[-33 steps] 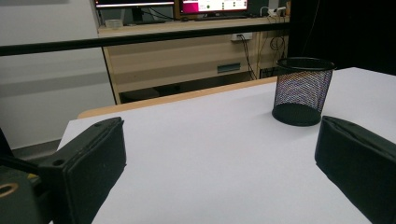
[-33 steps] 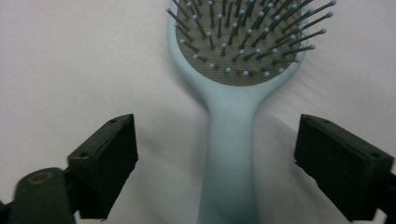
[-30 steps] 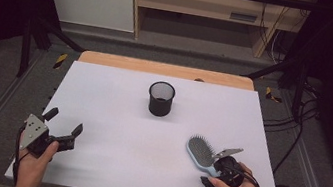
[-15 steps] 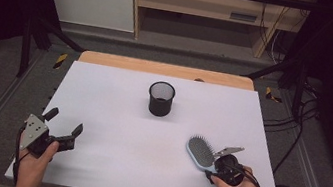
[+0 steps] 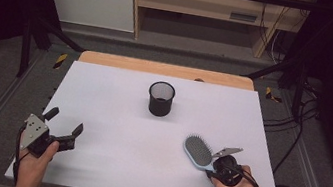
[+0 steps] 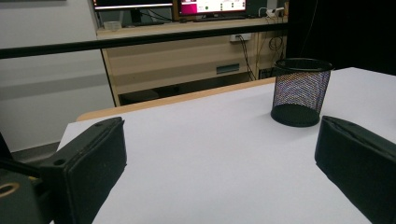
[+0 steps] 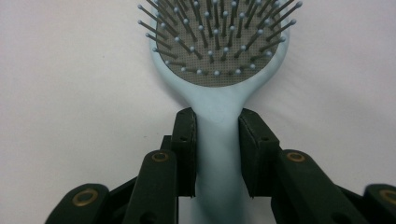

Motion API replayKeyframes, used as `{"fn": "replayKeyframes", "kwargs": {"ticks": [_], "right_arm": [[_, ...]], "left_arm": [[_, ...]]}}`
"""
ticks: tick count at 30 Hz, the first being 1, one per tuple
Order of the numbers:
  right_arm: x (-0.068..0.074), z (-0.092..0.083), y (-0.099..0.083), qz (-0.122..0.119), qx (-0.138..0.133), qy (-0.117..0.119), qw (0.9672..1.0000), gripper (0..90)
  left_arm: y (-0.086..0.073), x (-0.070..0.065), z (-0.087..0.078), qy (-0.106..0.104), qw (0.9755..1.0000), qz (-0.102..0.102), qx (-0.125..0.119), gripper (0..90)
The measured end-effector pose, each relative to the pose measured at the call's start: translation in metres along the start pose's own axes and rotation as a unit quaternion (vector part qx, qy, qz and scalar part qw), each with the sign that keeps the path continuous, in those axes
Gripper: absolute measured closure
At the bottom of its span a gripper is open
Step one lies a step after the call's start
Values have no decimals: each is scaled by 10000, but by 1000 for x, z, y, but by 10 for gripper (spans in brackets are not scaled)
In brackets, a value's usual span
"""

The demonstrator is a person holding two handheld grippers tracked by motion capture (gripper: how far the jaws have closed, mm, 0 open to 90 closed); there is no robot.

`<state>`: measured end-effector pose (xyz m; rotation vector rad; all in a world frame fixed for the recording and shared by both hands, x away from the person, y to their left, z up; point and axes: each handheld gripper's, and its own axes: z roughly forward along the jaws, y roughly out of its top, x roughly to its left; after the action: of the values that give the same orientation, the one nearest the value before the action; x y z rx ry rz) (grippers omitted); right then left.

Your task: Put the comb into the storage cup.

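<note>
A light blue hairbrush (image 5: 198, 151) lies bristles up on the white table (image 5: 103, 93), near its front right. My right gripper (image 5: 215, 169) sits just behind the brush head. Its jaws have just been closing, and its pads (image 7: 187, 135) now press both sides of the hairbrush (image 7: 219, 56) handle. My left gripper (image 5: 66, 120) rests at the front left with its jaws wide apart and nothing between them. In the left gripper view, bare table lies between the jaws of the left gripper (image 6: 219, 154).
A black mesh cup (image 5: 160, 98) stands upright at the middle of the table toward the back, also seen as the mesh cup (image 6: 301, 91) ahead and to the right. A wooden strip (image 5: 168, 69) edges the far side. Cables trail off the right edge.
The right gripper's jaws have drawn in around the brush handle. Both hands and the brush have stayed where they were.
</note>
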<state>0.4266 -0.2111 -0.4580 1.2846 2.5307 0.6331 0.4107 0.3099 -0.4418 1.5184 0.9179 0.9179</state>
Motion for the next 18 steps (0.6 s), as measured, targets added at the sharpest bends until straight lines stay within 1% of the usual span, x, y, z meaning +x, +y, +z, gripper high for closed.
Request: {"fn": "replayKeyframes", "kwargs": {"ticks": [3,5,7,9,11,13,14,18], "right_arm": [[-2,-1,-2,13,-139,69,9999,699],[-5,-2,-2,26,-295,162,9994,700],[-9,-4,-1,109,-476,181,9986,700],[-12,-7,2,101,-690,230,9973,700],[-14,-9,7,106,-872,224,9959,700],[-16,-11,12,96,-1108,257,9935,700],[-16,-13,15,110,-1228,264,9920,699],[-16,-18,27,115,-1746,362,9839,700]], "left_arm": [[0,0,1,-5,10000,16,12,20],[0,0,1,-8,10000,22,16,20],[-1,0,1,-7,10000,11,13,20],[0,0,1,-13,10000,-1,3,20],[1,0,0,-27,10000,-11,-20,21],[2,-1,-1,-85,9999,-95,-75,21],[4,-3,-1,-120,9999,-85,-84,21],[9,-12,-1,-390,9988,-233,-181,19]]}}
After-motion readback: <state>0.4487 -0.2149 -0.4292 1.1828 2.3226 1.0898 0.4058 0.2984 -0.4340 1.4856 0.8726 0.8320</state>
